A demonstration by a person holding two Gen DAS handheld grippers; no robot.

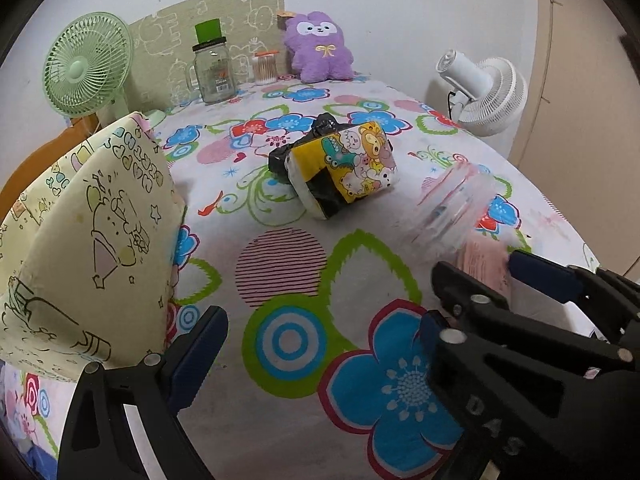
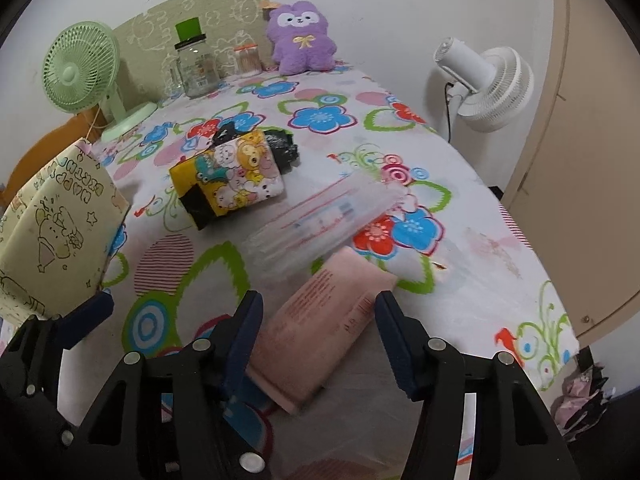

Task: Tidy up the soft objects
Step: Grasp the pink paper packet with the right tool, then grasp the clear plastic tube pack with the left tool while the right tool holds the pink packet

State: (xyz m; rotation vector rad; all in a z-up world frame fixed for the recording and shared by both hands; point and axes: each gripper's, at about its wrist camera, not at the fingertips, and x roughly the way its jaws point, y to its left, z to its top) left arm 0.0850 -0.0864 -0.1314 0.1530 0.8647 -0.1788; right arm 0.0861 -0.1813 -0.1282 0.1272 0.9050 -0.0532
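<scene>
**Pink packet between the right jaws on the flowered table**

At the left stands a pale yellow cartoon-print fabric bag (image 1: 84,240). The left gripper (image 1: 316,344) is spread wide over the flowered tablecloth (image 1: 280,276), nothing between its blue pads. Mid-table lies a yellow cartoon-print soft pack (image 2: 236,176). Rightward, a clear plastic packet (image 2: 320,216) touches the flat pink soft packet (image 2: 320,332), which lies between the right gripper's (image 2: 320,336) fingers; whether the pads press it cannot be told.

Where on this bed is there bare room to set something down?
Free: the sheet between the cartoon pack and the purple plush, and the strip beside the white fan. Crowded: near the paper bag and the pink packet.
</scene>
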